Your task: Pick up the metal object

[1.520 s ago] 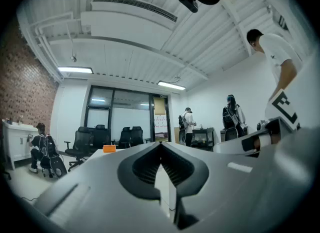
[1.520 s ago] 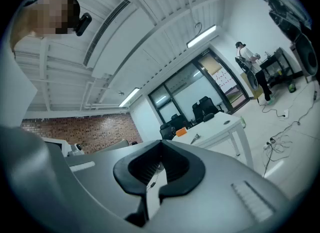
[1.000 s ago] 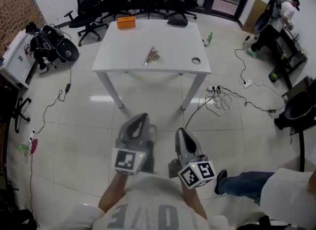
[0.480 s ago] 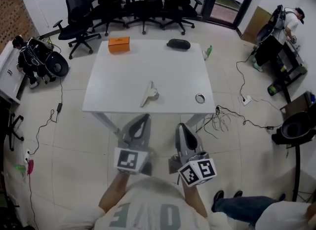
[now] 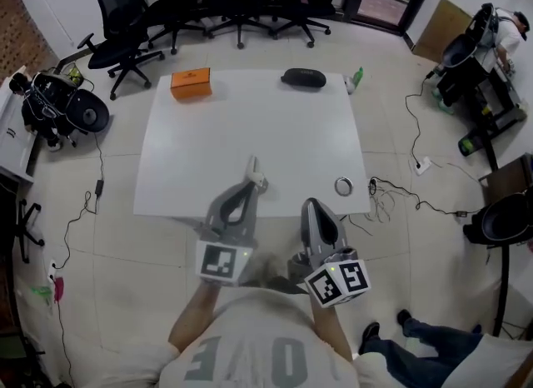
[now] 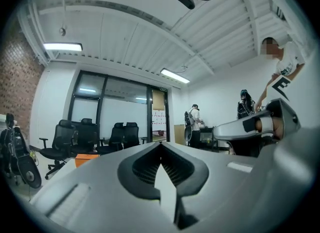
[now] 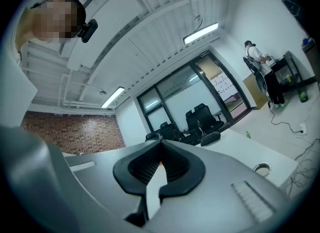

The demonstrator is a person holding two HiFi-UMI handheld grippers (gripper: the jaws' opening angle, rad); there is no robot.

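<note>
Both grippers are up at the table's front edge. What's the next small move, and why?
Probably open the left gripper: its jaws are shut and empty, and the metal object lies on the white table just past its tip, near the front edge. The right gripper is shut too and further from it.

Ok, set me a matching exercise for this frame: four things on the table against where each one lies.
On the white table, seen from the head view.
Things:
1 orange box
2 black case
3 small ring
4 metal object
Places:
A near edge, right
B far left corner
C near edge, middle
D far edge, right of middle
Pairs: 1-B; 2-D; 3-A; 4-C
</note>
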